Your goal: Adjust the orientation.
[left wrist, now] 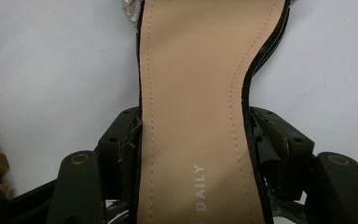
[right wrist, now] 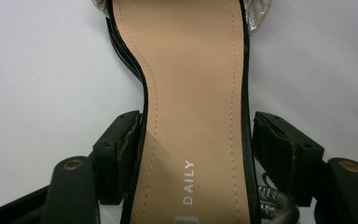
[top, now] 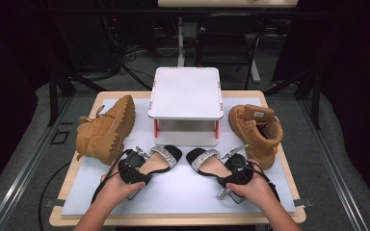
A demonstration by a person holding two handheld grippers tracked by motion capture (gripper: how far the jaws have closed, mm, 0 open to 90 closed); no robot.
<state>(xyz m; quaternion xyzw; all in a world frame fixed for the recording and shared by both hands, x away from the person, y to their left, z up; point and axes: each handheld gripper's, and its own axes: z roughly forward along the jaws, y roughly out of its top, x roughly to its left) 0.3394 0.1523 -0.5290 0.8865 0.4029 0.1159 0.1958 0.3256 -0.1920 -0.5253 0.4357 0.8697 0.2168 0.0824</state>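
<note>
A bare strip of the white mat (top: 173, 195) runs along the lower middle of the high view, between the two sandals (top: 161, 159) (top: 207, 161). Just above them the white stand (top: 185, 103) blocks the centre, flanked by a tan boot (top: 107, 129) at left and another boot (top: 256, 129) at right.

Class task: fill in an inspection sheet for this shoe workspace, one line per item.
Surface: pale mat on wooden table.
Job's things: two sandals, left sandal and right sandal, toes towards the stand.
Clutter: white stand; tan boot on its side, other boot upright.
Grippers: left gripper clamps left sandal's sole; right gripper straddles right sandal, grip unclear.
Cables: gripper cable trails off the near edge.
Surroundings: dark room, chair, floor wires.
</note>
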